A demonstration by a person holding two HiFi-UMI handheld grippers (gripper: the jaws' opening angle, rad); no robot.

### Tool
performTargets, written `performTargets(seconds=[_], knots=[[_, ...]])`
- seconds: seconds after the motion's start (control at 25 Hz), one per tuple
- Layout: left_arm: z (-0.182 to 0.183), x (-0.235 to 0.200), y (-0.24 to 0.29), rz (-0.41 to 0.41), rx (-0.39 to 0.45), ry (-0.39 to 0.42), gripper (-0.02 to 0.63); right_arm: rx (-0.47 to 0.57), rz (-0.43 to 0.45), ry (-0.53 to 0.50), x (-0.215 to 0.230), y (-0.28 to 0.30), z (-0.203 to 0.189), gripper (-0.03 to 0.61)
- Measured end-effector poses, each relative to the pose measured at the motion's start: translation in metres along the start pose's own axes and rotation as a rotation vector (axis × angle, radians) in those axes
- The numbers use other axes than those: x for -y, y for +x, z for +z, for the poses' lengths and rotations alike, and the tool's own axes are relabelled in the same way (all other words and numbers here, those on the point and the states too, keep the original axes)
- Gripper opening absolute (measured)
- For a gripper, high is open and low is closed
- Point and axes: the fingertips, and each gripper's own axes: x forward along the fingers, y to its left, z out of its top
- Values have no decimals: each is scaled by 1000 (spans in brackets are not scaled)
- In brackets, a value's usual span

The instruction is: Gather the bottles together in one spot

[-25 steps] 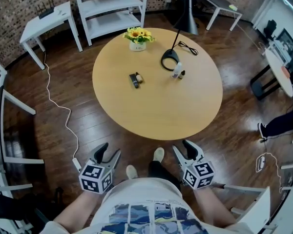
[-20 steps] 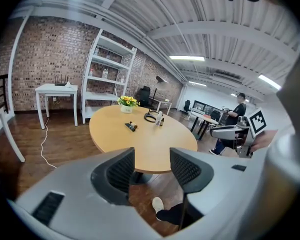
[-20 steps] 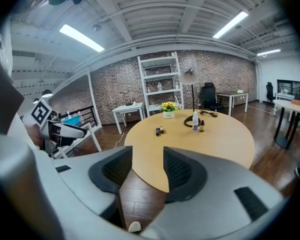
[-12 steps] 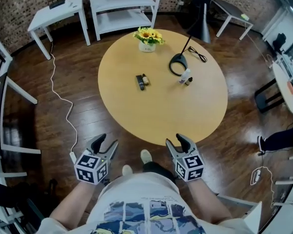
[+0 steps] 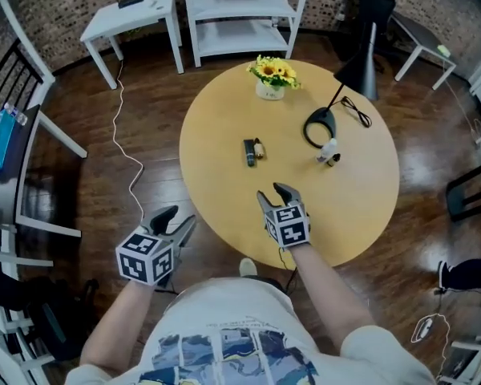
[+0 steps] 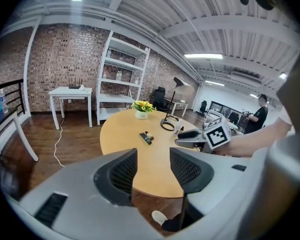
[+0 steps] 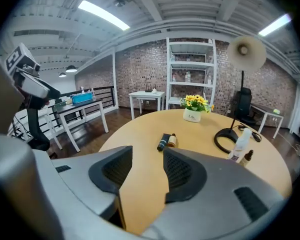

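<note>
Four small bottles lie in two pairs on the round wooden table [image 5: 224, 191]. A dark tube [image 5: 249, 152] [image 7: 163, 142] lies beside a short brown bottle [image 5: 258, 148] [image 7: 172, 140] near the middle. A white bottle [image 5: 329, 148] [image 7: 240, 145] and a small dark dropper bottle [image 5: 335, 160] [image 7: 247, 157] stand by the lamp base [image 5: 319, 127]. My right gripper [image 5: 275, 194] hovers over the table's near part, short of the tube, open and empty. My left gripper [image 5: 176, 220] hangs off the table's near left edge, open and empty.
A pot of yellow flowers [image 5: 273, 75] stands at the table's far side. The black lamp's cable [image 5: 357, 109] trails right of its base. White shelves [image 5: 239, 10] and a white side table [image 5: 132, 14] stand beyond, and a white cord [image 5: 128, 151] runs over the floor at the left.
My right gripper has swung forward from beside my body to over the table's near edge. The left gripper has edged forward a little. Both stay open.
</note>
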Motion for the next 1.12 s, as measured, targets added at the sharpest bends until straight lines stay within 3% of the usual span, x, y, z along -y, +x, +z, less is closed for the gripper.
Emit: performTargets(seconds=[0.28,0.56,0.64,0.76,1.12], knots=[[19,-5,25,78,-66,-39,209,-117,53,-24,23,121,-16,210],[21,-13,47,124,-102,-66,209,-183,-34,16,47,195,-34,210],[17,-17,49,132,-115,-74,209,-182,-53,34,49,204,-33,215],[10,-21,51,134,-127,-88,209,-168,-60,49,51,208,-32,137],[7,-22,57,52,-112,-94,207,-81,16,59,39,160,-15,123]])
